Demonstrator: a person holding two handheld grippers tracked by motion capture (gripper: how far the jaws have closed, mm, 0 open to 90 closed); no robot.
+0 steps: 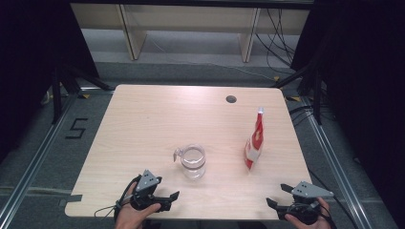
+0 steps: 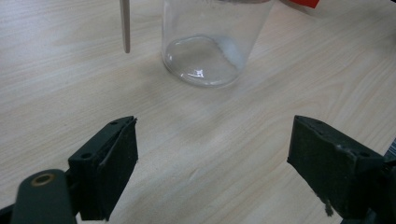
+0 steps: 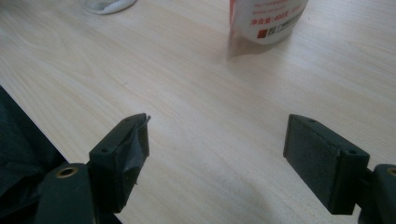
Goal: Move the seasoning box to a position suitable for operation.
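Both claws are held released and empty at the near table (image 1: pixel 143 119) edge: left gripper (image 1: pixel 167 198) at seven o'clock, right gripper (image 1: pixel 277 204) at five. A glass pitcher (image 1: pixel 193 161) is seen at centre, a red-and-white pouch (image 1: pixel 254 143) standing at three o'clock from it.
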